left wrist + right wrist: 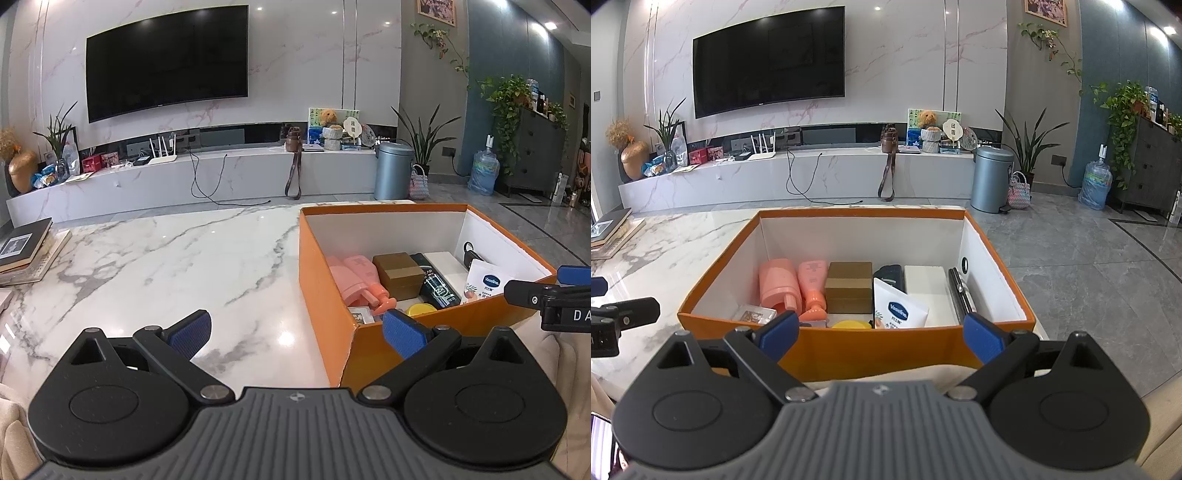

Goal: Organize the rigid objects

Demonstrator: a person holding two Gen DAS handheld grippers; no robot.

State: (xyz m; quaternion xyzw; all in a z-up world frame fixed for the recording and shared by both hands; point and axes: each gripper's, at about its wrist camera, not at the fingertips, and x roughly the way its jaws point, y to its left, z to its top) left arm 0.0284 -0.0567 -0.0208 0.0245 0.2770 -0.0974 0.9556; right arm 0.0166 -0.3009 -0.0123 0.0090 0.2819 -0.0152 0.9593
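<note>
Orange cardboard box (857, 350) on white marble surface (166, 266) holds toiletries; left claw (295, 332) and right claw (882, 332) both spread, empty.

Marble table (184, 258): orange box (849, 347), books (26, 247)

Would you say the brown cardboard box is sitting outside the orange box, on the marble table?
No, the brown cardboard box lies inside the orange box, between a pink bottle and a dark bottle.
</note>
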